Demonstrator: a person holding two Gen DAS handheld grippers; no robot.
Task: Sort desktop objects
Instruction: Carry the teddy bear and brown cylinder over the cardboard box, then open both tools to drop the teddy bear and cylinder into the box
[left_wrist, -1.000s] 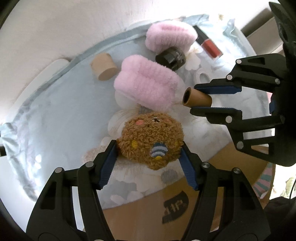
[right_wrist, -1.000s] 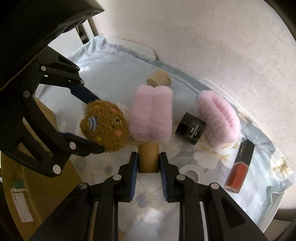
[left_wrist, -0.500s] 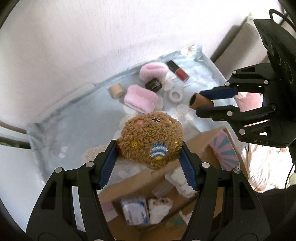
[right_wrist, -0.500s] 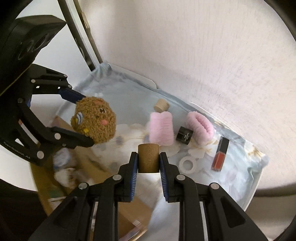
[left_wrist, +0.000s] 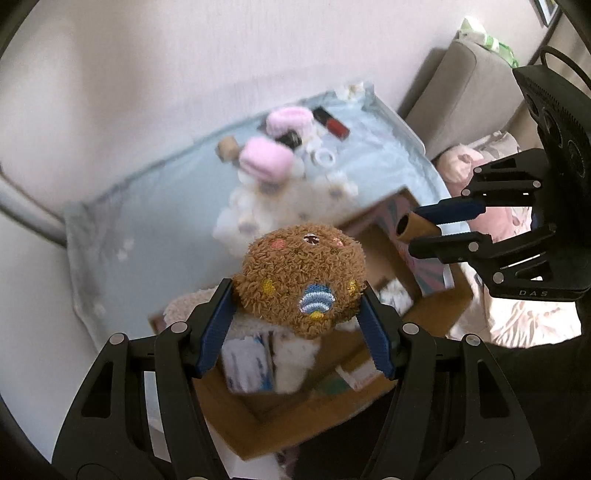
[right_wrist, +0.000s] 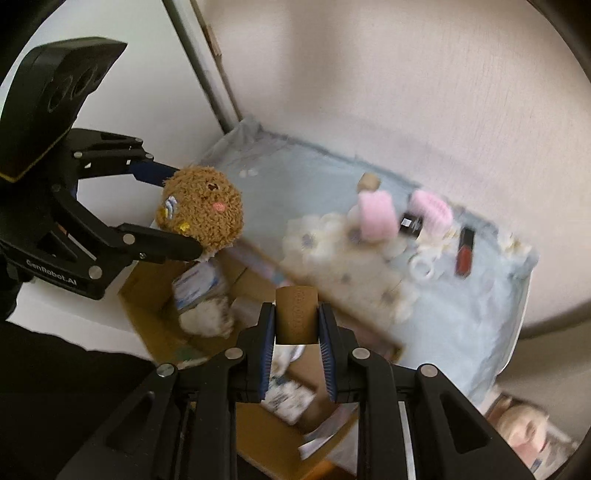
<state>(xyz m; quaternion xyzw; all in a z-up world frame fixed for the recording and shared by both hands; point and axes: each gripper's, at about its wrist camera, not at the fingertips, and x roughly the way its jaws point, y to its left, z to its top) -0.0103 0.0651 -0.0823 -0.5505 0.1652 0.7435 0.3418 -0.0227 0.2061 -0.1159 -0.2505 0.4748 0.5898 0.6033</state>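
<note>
My left gripper (left_wrist: 297, 299) is shut on a brown plush ball (left_wrist: 301, 275) with a stitched face, held high above an open cardboard box (left_wrist: 291, 417). My right gripper (right_wrist: 296, 317) is shut on a short cardboard tube (right_wrist: 296, 314), also above the box (right_wrist: 147, 317). The plush also shows at the left of the right wrist view (right_wrist: 201, 210), and the tube at the right of the left wrist view (left_wrist: 412, 226). On the blue floral cloth (left_wrist: 155, 206) far below lie two pink fluffy bands (left_wrist: 266, 160), a second tube (left_wrist: 226, 147), a black jar (left_wrist: 290, 138), a red lipstick (left_wrist: 332, 122) and a white ring (left_wrist: 325, 158).
The box holds packets and white plush items (left_wrist: 251, 363). A wall stands behind the table. A beige sofa (left_wrist: 476, 85) with pink fabric stands to the right. A metal pole (right_wrist: 199, 66) rises at the table's far-left corner.
Both grippers have risen well above the table and drawn back over the cardboard box, each still holding its object. The table items now look small and far.
</note>
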